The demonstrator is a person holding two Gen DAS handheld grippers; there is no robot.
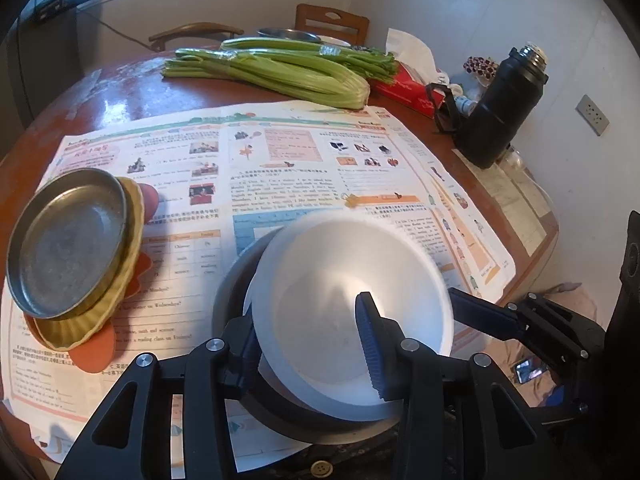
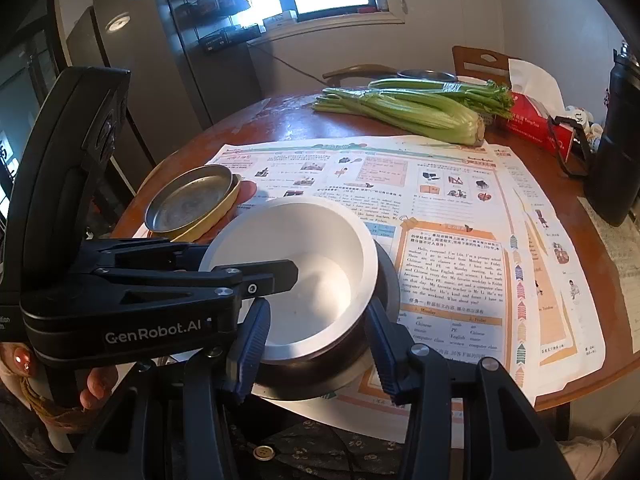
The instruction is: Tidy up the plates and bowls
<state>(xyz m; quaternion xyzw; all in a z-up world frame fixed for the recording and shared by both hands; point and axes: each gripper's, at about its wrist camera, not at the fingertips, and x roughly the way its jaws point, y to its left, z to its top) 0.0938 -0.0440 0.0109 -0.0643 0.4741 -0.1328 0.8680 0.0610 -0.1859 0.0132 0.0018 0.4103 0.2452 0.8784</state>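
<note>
A white bowl (image 1: pixel 352 304) (image 2: pixel 296 276) sits tilted inside a dark metal bowl (image 1: pixel 236 280) (image 2: pixel 386 280) on the newspaper. My left gripper (image 1: pixel 308 344) (image 2: pixel 256 268) is shut on the white bowl's near rim, one finger inside and one outside. My right gripper (image 2: pixel 316 356) is open, its fingers either side of the dark bowl's near edge; one of its fingers (image 1: pixel 484 312) shows at the right of the left wrist view. A metal plate (image 1: pixel 68 240) (image 2: pixel 188 198) lies in a yellow fluted dish (image 1: pixel 120 292) (image 2: pixel 224 212) on an orange plate (image 1: pixel 96 352) at the left.
Newspaper sheets (image 1: pixel 304 160) (image 2: pixel 440 208) cover the round wooden table (image 1: pixel 116 92) (image 2: pixel 280 120). Celery (image 1: pixel 280 68) (image 2: pixel 416 106), a red tissue box (image 1: pixel 404 88) (image 2: pixel 532 124) and a black flask (image 1: pixel 500 108) (image 2: pixel 616 140) stand at the back. Chairs stand behind the table.
</note>
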